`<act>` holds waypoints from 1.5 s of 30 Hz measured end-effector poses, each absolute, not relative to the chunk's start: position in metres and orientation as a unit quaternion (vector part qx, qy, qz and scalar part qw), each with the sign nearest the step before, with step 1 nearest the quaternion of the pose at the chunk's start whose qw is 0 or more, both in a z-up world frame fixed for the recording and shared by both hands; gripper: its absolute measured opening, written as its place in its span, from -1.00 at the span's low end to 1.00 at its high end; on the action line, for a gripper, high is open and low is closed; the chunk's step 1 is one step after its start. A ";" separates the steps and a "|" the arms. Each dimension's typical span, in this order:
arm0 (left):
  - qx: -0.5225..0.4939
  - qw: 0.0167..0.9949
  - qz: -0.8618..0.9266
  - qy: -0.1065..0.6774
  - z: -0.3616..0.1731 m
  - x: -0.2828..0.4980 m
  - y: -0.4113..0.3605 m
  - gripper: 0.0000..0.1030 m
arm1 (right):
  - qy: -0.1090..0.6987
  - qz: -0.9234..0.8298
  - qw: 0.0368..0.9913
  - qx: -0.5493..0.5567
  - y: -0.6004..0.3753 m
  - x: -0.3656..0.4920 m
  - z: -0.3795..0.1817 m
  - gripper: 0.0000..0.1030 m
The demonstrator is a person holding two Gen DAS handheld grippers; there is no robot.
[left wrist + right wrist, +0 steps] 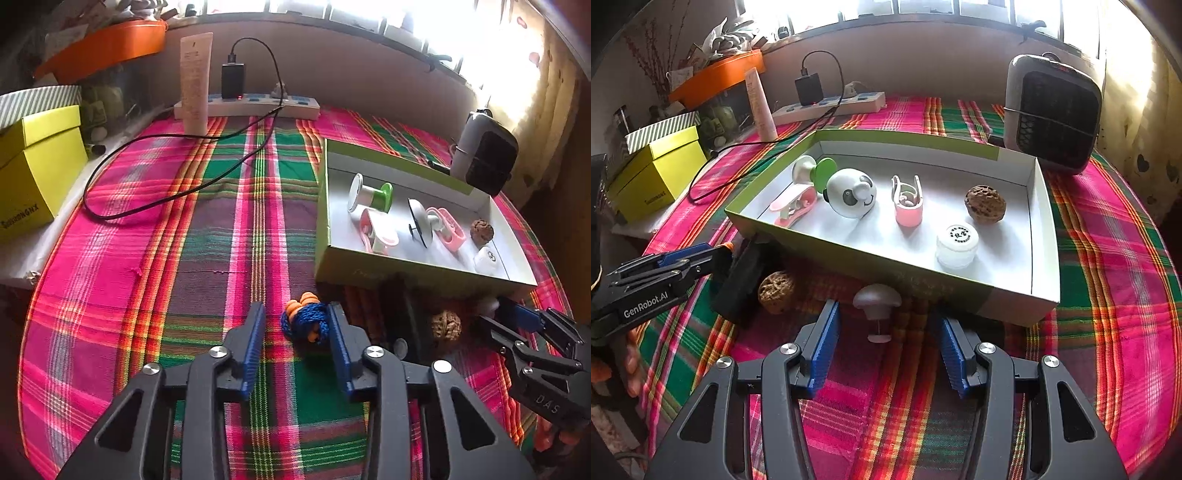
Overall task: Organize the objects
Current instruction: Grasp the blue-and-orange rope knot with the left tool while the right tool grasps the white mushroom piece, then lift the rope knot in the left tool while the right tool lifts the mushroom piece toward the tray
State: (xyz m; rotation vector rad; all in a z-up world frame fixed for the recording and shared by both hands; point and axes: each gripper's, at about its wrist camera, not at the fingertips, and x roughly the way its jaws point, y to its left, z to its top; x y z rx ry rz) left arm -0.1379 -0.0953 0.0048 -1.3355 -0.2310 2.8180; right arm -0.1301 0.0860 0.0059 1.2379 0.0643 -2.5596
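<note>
A bundle of blue cord with orange beads (304, 322) lies on the plaid cloth between the fingers of my left gripper (295, 314). The right pad touches the bundle and the left pad stands apart from it, so the gripper is open. My right gripper (886, 314) is open around a white mushroom-shaped piece (877, 304), which stands on the cloth touching neither pad. Just beyond is a green box with a white inside (849, 254), (320, 221). It holds a spool, pink clips, a panda-face ball (851, 194), a walnut (984, 204) and a white jar (956, 245).
A second walnut (775, 291) and a black block (742, 280) lie on the cloth before the box. A heater (1052, 110) stands at the back right. A power strip (255, 105), a charger cable (177, 192), a tube (195, 81) and a yellow box (37, 166) sit at the back left.
</note>
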 end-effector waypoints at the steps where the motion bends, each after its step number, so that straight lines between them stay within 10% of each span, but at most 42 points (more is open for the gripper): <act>1: -0.427 0.006 0.901 -0.074 0.005 -0.138 -0.096 -0.45 | 0.023 -0.890 0.149 0.430 0.086 -0.130 0.006 -0.03; 15: -0.425 0.004 0.902 -0.074 0.005 -0.139 -0.096 -0.64 | 0.024 -0.890 0.155 0.427 0.086 -0.129 0.007 -0.48; 45: -0.415 -0.004 0.908 -0.060 0.007 -0.126 -0.091 -0.64 | 0.018 -0.890 0.161 0.426 0.088 -0.124 0.008 -0.48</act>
